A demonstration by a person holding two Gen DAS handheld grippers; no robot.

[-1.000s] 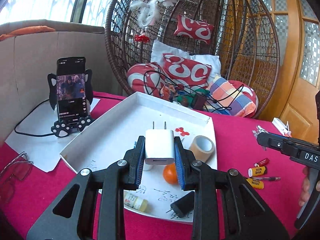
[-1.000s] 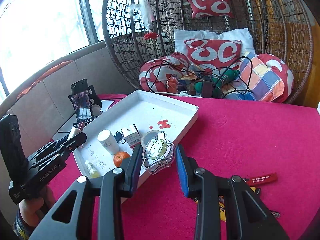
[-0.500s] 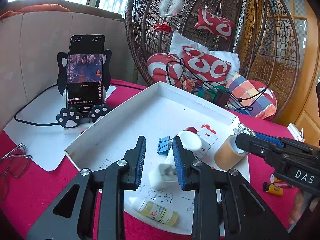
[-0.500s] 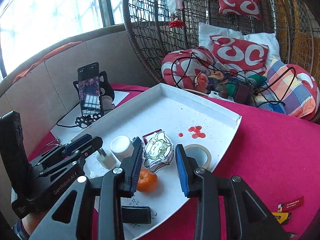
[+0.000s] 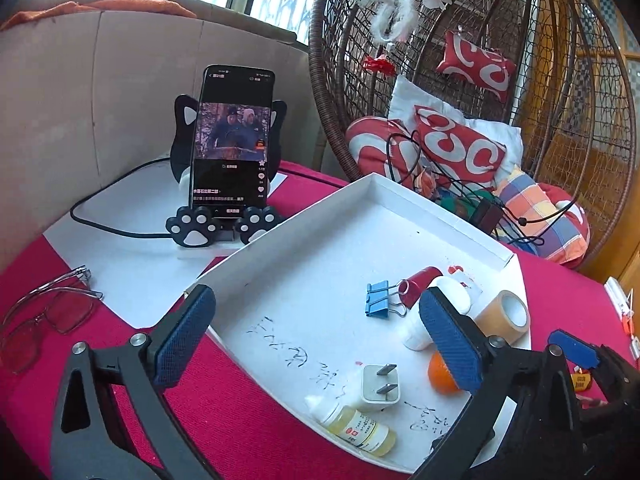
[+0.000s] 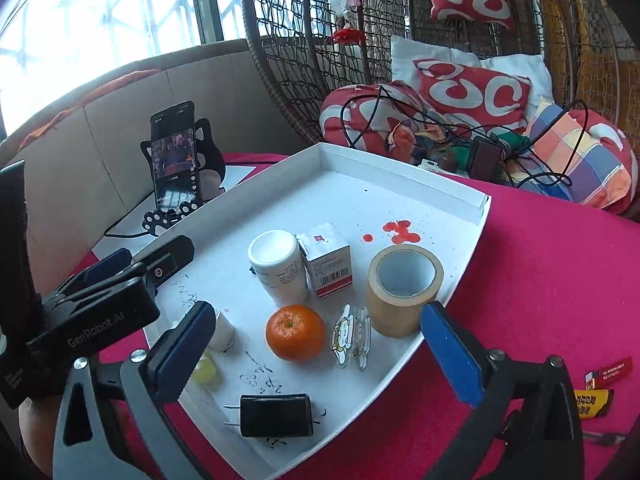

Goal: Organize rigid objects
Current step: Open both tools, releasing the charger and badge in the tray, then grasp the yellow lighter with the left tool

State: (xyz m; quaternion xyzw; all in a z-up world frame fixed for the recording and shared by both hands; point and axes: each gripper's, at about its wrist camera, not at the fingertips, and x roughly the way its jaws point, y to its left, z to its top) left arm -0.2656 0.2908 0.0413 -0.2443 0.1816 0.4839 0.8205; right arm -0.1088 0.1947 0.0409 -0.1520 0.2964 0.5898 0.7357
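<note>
A white tray (image 6: pixel 460 196) sits on a table covered in a pink cloth (image 6: pixel 540 280), holding a scatter of small things. The left gripper (image 5: pixel 318 338) hangs over the tray's near left edge with its jaws spread wide, having just been opening, and nothing is between its blue pads. Just below it a white charger (image 5: pixel 378 386) lies on the tray floor near the near edge, prongs up, touching a small yellow bottle (image 5: pixel 356 426) that lies on its side at the rim.

The right gripper (image 6: pixel 318 350) is over the tray's near right edge, its jaws also just opened wide and gripping nothing. Between its fingers in the view, a clear cartoon charm (image 6: pixel 350 336) rests on the tray, propped on edge between an orange (image 6: pixel 295 332) and a roll of brown tape (image 6: pixel 404 290). Behind the orange stand a white jar (image 6: pixel 278 270) and a small red and white box (image 6: pixel 328 258), touching each other. A black charger (image 6: pixel 276 415) lies near the tray's near corner. A blue binder clip (image 5: pixel 378 298) lies toward the middle of the tray.

Off the tray, a phone (image 5: pixel 232 140) stands in a cat-shaped holder at the far left edge of the table, glasses (image 5: pixel 44 312) lie at the left edge, and lighters (image 6: pixel 596 390) lie on the cloth at the near right
</note>
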